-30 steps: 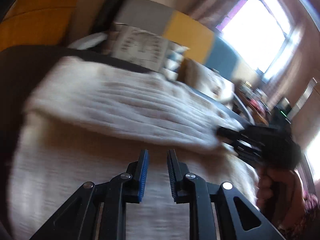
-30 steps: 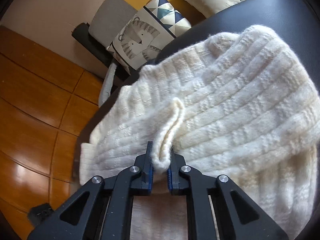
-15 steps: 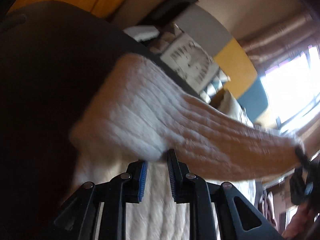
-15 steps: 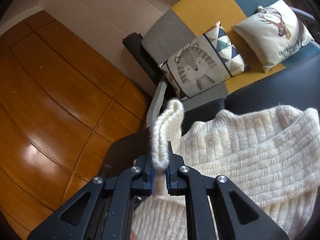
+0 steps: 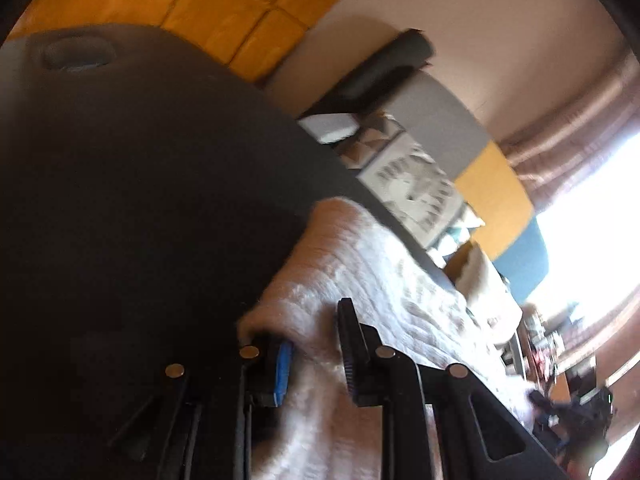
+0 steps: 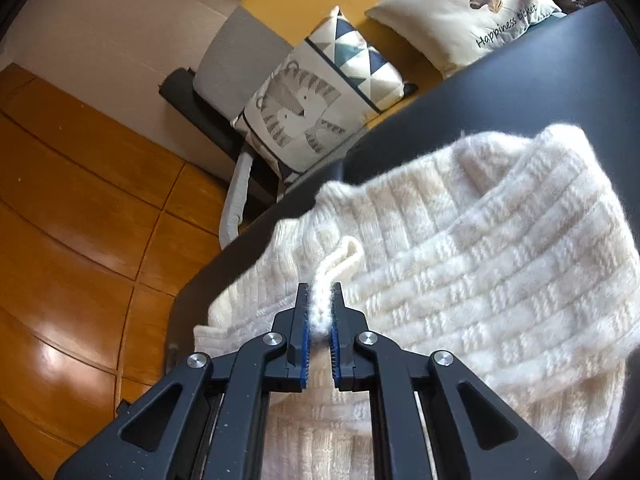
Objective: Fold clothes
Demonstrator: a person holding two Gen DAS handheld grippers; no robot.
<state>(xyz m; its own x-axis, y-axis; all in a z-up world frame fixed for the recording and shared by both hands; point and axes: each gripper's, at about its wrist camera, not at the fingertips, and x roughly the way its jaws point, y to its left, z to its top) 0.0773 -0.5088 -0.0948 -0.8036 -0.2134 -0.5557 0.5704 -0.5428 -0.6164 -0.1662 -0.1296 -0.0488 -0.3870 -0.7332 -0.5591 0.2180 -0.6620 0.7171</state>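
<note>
A cream cable-knit sweater (image 6: 480, 264) lies bunched on a dark table (image 6: 520, 72). My right gripper (image 6: 318, 292) is shut on a narrow ribbed edge of the sweater, which loops up out of the fingertips just above the rest of the knit. In the left wrist view the sweater (image 5: 360, 264) runs from the centre to the lower right. My left gripper (image 5: 314, 332) is at its folded near end and its jaws are opening. Knit lies between the fingers and drapes over the left one's tip, but the pads do not press it. The right gripper (image 5: 572, 404) shows blurred at the lower right.
Behind the table (image 5: 140, 200) stands a grey, yellow and blue sofa (image 6: 248, 36) with a tiger cushion (image 6: 304, 112) and a deer cushion (image 6: 460, 4). Orange wooden floor (image 6: 80, 220) lies to the left. A bright window (image 5: 592, 216) is at the right.
My left gripper swung and rolled to the sweater's folded end, and knit now lies between its fingers. My right gripper lifted the ribbed edge high, then brought it back over the sweater.
</note>
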